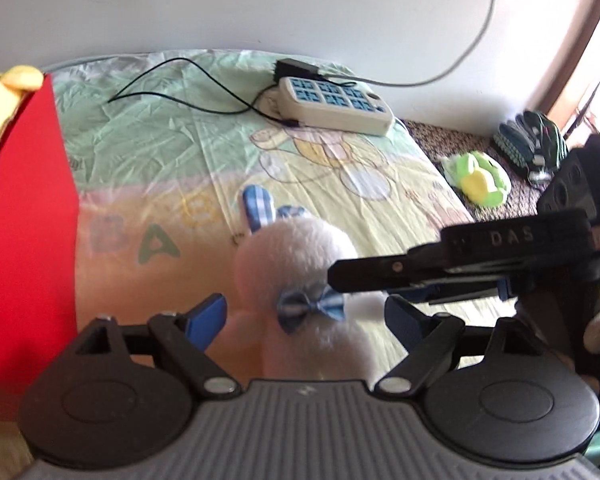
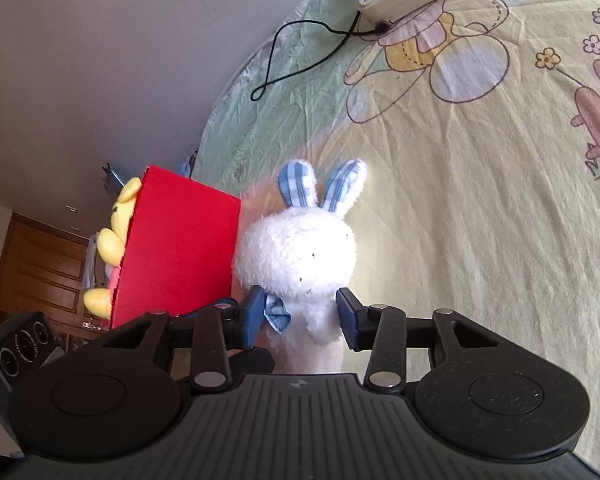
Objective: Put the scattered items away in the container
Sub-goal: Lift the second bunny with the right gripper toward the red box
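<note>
The bed sheet shows letters "BAB"; the right tongs read "DAS".

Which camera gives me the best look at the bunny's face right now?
Right wrist: the white bunny faces that camera, with eyes and both ears visible. Left wrist shows the white bunny blurred, with the right gripper crossing it.

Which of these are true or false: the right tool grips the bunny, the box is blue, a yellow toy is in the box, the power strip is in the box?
1. The right tool grips the white bunny at its neck. True.
2. The box is blue. False: it is red.
3. A yellow plush toy is at the box's opening. True.
4. The power strip is in the box. False: it lies on the sheet.
</note>
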`<state>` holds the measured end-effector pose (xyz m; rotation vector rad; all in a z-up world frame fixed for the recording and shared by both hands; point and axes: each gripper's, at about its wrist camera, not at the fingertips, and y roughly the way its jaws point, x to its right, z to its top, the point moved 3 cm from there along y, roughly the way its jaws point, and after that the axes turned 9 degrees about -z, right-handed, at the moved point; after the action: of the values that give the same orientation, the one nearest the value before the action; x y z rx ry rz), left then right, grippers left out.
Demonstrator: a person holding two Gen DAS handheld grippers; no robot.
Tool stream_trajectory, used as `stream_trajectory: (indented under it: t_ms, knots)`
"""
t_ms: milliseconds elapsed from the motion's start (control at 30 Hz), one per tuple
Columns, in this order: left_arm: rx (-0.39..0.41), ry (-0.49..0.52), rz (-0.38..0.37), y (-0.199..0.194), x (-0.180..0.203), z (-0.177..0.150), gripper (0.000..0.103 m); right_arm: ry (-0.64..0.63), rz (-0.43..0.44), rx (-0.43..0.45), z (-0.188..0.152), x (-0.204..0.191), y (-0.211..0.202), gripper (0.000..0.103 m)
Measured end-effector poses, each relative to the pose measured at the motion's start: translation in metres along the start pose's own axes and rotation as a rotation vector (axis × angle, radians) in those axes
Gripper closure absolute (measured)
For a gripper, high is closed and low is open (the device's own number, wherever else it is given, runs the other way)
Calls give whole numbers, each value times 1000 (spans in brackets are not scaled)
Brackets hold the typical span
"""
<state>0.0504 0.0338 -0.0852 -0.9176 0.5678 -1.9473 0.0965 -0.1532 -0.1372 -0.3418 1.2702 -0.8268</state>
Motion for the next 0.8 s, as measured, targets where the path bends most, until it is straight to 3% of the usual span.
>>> stream_trajectory:
  t_ms: [100,433,667,800]
  knots:
    - [-13,-31,-11,14,-6,3,22,-18,7,6,6,-3,8,56]
    - [-42,-33,-6,34,-17,-2,20,75,93,-44,8,6,35,43]
    - [-39,-36,-15,31,-11,-3,20,50,110,-33,3,2,32,54]
    - [-24,-5,-30,24,5,-3,20,28,107,-4,-2,0,18,54]
